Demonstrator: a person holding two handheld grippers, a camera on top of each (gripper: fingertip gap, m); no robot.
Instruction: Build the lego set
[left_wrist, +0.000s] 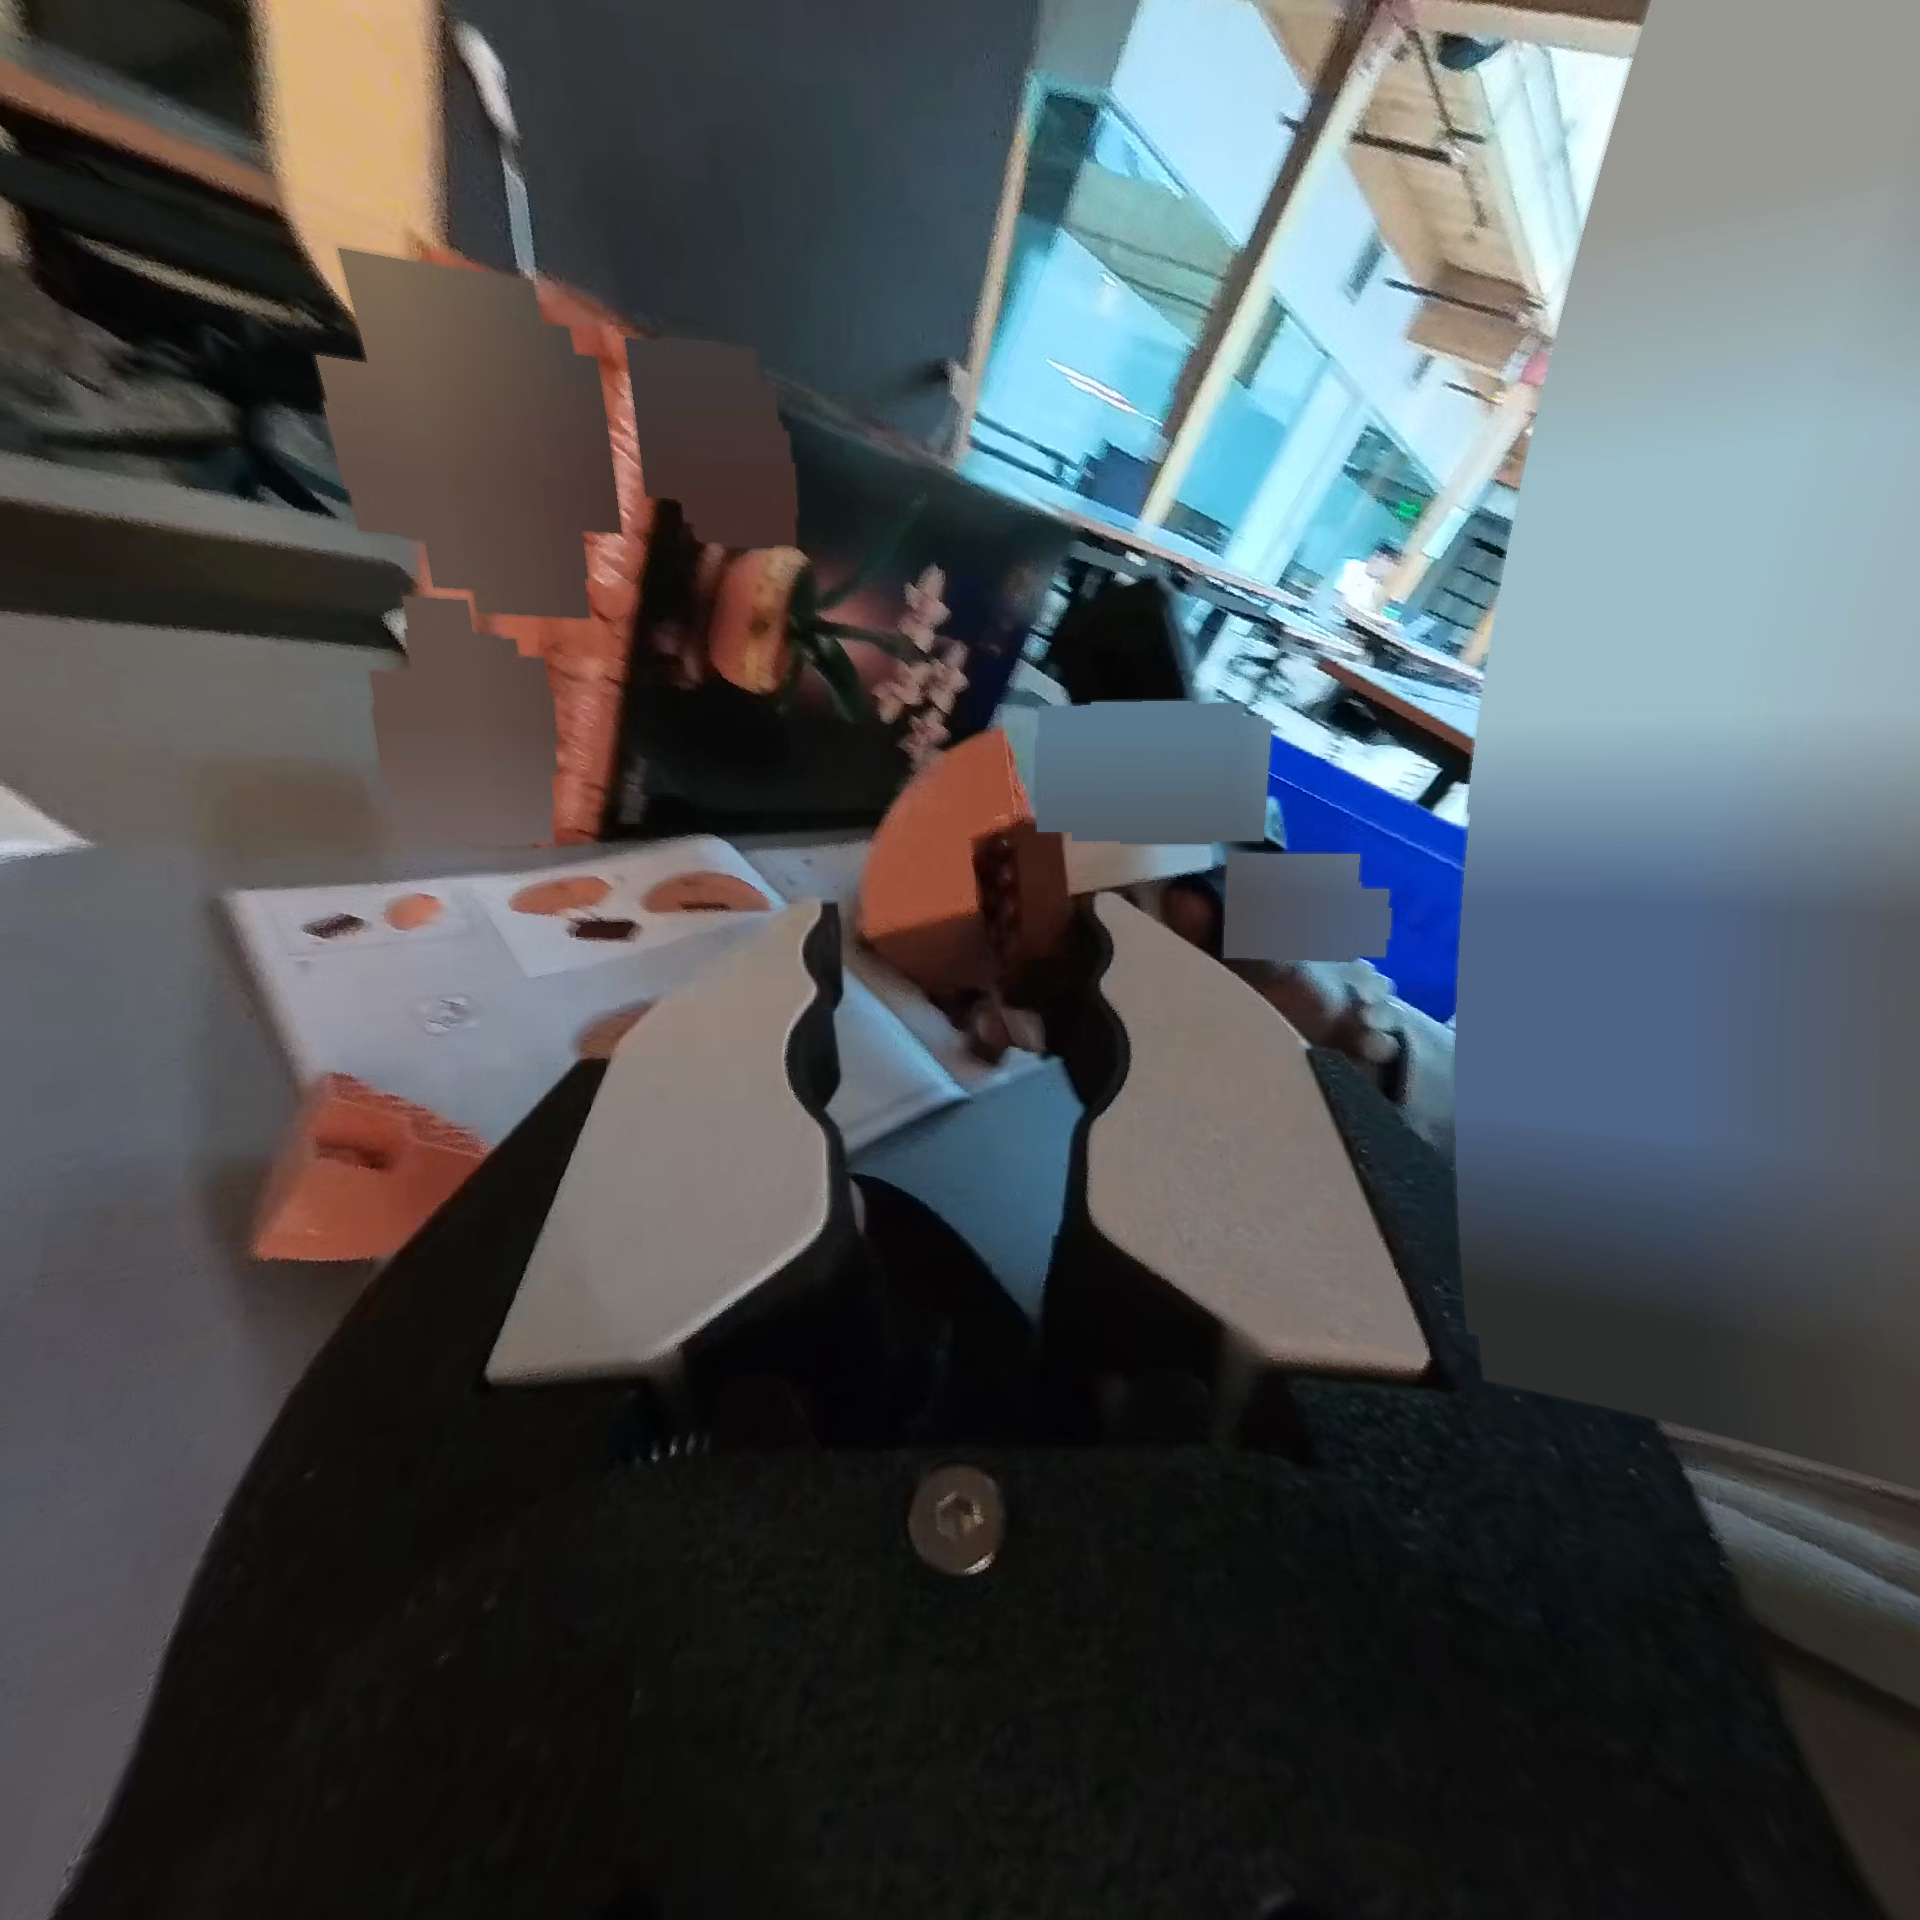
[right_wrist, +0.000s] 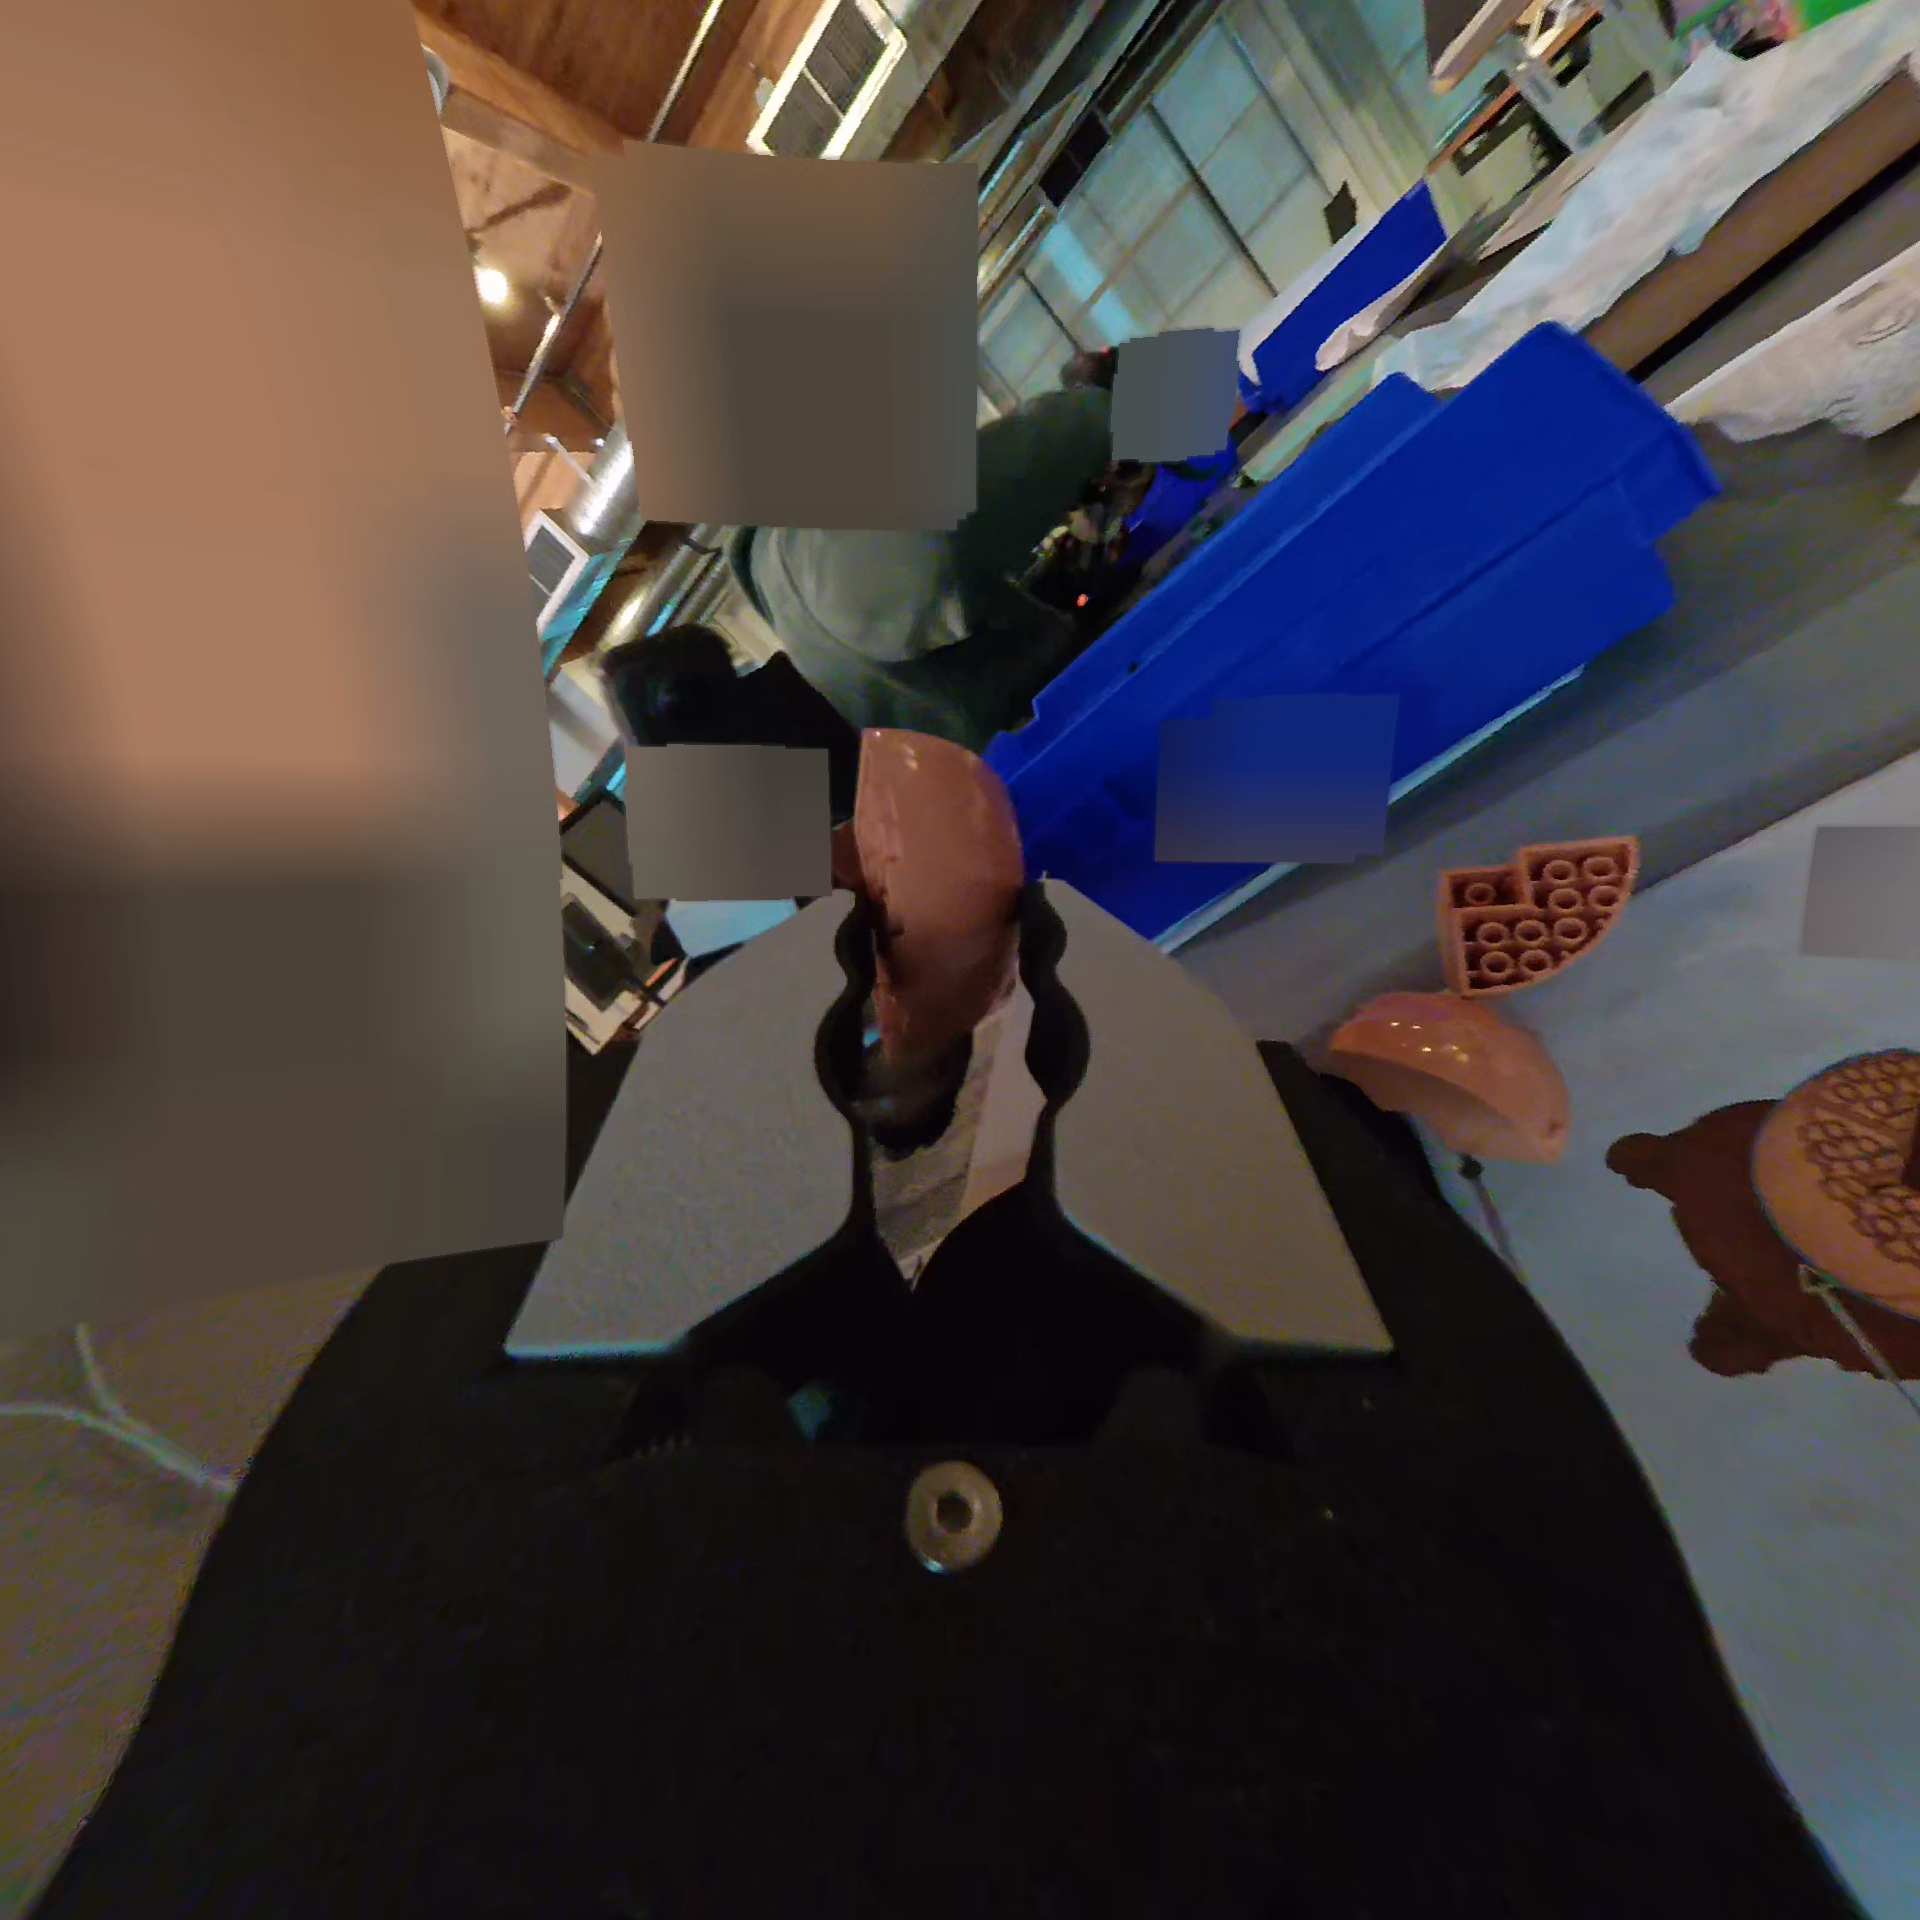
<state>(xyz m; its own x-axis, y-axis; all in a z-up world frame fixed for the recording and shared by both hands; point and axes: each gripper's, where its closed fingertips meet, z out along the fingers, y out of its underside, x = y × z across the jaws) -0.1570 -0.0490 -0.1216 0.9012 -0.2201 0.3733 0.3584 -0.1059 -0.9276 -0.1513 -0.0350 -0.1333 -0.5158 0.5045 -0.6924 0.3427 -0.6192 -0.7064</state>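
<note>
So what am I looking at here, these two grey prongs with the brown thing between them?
Those prongs belong to hand-held grasping tools; a person carries one in each hand. Each picture comes from a camera mounted on one tool, looking forward along its two fingers.

In the right tool's view, the right tool grips a rounded tan building-brick piece between its pads. On the grey table beside it lie a quarter-round studded brick, a curved tan shell piece and a round studded plate.

In the left tool's view, which is blurred, the left tool stands open near an orange and brown brick assembly; whether it touches is unclear. Behind lie an open instruction booklet and the picture box.
</note>
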